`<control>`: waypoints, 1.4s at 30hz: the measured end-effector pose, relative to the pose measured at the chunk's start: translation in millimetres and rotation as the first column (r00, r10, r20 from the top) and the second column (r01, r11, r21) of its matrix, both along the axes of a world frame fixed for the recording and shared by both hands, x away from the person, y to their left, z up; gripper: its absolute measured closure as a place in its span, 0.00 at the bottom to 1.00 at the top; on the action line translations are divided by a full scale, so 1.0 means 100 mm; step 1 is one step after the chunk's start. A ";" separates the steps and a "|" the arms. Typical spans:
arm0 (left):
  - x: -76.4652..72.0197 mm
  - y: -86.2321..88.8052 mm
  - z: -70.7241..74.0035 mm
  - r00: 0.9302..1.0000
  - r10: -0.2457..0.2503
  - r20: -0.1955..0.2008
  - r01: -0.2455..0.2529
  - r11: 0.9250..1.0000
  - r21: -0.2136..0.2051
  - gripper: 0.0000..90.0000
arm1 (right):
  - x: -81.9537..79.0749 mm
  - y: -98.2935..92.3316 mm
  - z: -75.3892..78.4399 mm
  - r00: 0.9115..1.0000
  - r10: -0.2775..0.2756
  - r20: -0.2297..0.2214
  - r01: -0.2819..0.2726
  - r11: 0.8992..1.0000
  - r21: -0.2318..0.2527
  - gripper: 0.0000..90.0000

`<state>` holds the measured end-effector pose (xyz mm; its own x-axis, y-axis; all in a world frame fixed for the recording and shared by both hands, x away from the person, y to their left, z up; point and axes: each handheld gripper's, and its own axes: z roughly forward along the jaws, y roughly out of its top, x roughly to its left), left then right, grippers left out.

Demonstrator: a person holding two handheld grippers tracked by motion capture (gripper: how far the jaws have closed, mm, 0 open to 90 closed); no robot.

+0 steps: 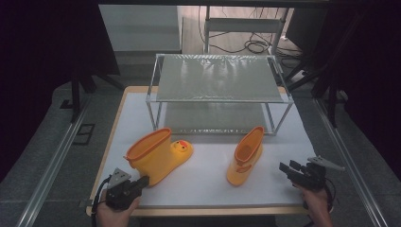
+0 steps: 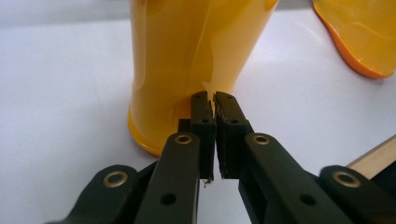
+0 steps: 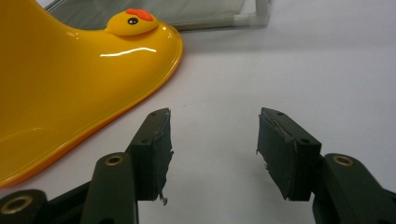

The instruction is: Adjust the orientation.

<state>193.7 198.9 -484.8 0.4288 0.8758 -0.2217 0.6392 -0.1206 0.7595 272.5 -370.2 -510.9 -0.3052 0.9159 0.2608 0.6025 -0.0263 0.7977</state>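
The left tool (image 1: 142,181), jaws nearly together and empty, touches the left boot (image 1: 158,153) at 7 o'clock on the worktop (image 1: 208,189). The right boot (image 1: 246,156) stands at 5 o'clock, with the right tool (image 1: 284,169) gaping, empty. Both boots likely remain unshelved; the rack (image 1: 217,78) looks bare.

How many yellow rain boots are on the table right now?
2. One boot stands at the left, just ahead of the left gripper; the other boot lies tipped, right of centre, before the wire shelf.
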 end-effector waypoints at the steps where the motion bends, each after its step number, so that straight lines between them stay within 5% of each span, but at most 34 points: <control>1: -0.02 -0.05 -0.01 1.000 -0.025 -0.006 0.025 1.000 -0.006 0.95 | 0.00 0.00 0.00 1.000 0.001 0.001 -0.001 1.000 -0.001 0.49; 4: -0.03 -0.22 -0.01 0.995 -0.093 -0.018 0.093 0.996 -0.006 0.92 | 0.01 0.00 -0.01 1.000 0.010 0.002 -0.010 1.000 -0.002 0.48; 7: 0.03 -0.42 -0.02 0.984 -0.175 -0.029 0.175 0.984 -0.002 0.87 | 0.00 0.00 -0.02 1.000 0.016 0.001 -0.016 1.000 -0.004 0.48; 12: 0.23 -0.71 -0.01 0.956 -0.278 -0.096 0.279 0.960 -0.003 0.75 | -0.01 0.00 -0.02 0.999 0.031 0.011 -0.031 0.999 -0.010 0.46; 24: 0.48 -0.91 0.03 0.919 -0.354 -0.175 0.356 0.934 -0.020 0.57 | -0.04 -0.04 -0.01 0.998 0.036 0.042 -0.036 0.999 -0.014 0.41; 30: 0.58 -0.97 0.15 0.891 -0.405 -0.207 0.412 0.911 -0.010 0.53 | -0.04 -0.01 -0.02 0.998 0.043 0.040 -0.042 0.999 -0.035 0.40; 35: 0.64 -1.05 0.27 0.882 -0.409 -0.234 0.420 0.908 -0.007 0.52 | -0.05 0.00 -0.01 0.998 0.051 0.034 -0.050 0.998 -0.045 0.40; 42: 0.70 -1.18 0.46 0.845 -0.458 -0.277 0.469 0.883 -0.027 0.52 | -0.04 -0.02 -0.03 0.998 0.057 0.014 -0.056 0.996 -0.065 0.40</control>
